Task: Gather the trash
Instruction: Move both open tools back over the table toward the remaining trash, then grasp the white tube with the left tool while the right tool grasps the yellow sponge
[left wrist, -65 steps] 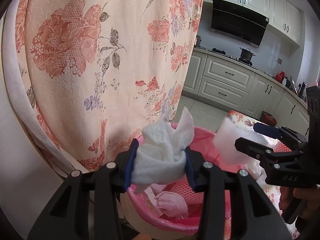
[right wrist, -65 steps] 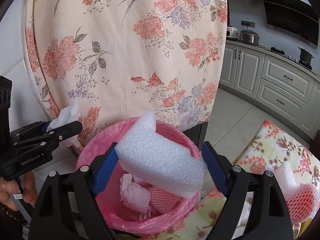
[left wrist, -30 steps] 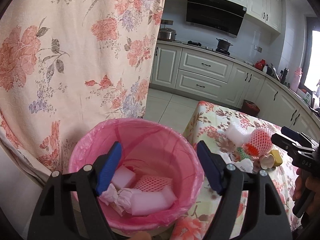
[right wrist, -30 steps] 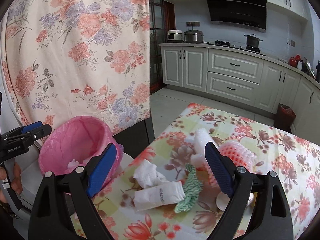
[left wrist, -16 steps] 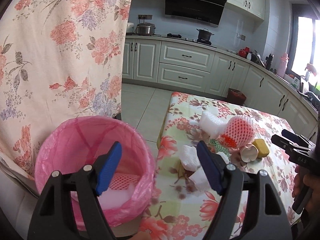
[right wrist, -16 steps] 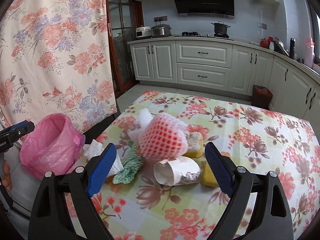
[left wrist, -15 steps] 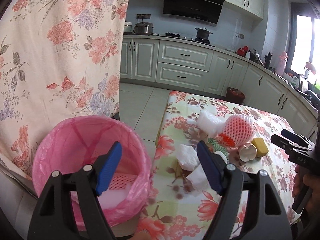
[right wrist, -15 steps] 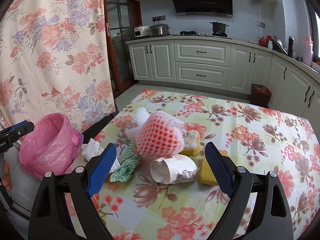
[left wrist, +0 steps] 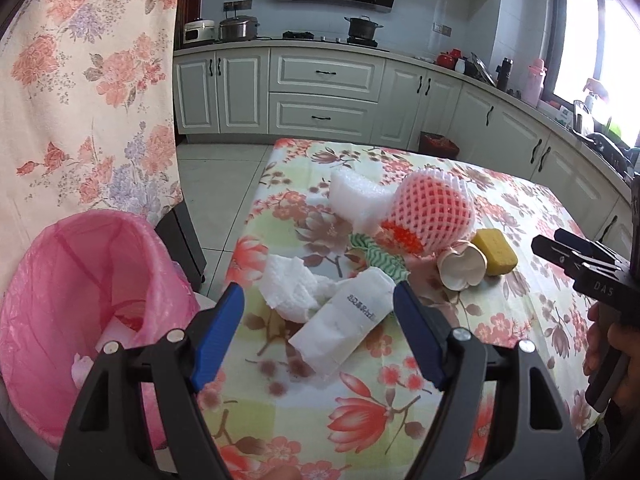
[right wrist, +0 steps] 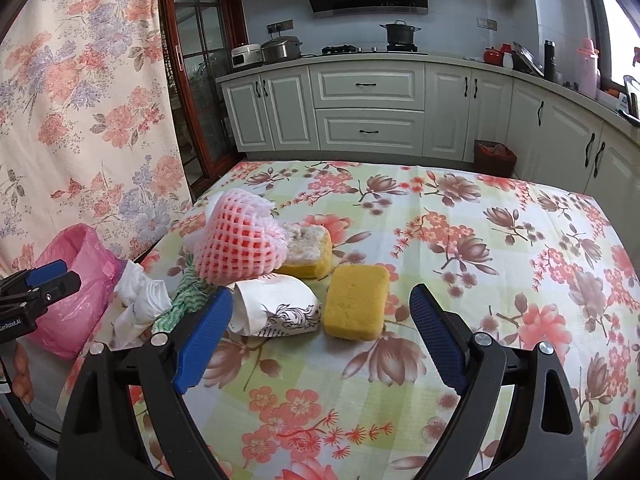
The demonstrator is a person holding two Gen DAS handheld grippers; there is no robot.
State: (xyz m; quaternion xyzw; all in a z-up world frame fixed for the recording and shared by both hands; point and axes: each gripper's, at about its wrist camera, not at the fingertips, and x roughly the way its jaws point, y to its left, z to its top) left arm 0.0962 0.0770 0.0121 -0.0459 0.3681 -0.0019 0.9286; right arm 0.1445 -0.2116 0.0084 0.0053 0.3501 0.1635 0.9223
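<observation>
Since both loads dropped into pink-lined bin (left wrist: 80,280), lower left of frame, my L gripper (left wrist: 318,332) and R gripper (right wrist: 316,336) swung back over table (right wrist: 500,240), both wide, empty. Means next pick. L faces crumpled tissue (left wrist: 292,288) and white packet (left wrist: 344,320), print unreadable. R faces yellow sponge (right wrist: 356,300), paper cup (right wrist: 276,312), foam fruit net (right wrist: 240,248). "DAS" on R body.
</observation>
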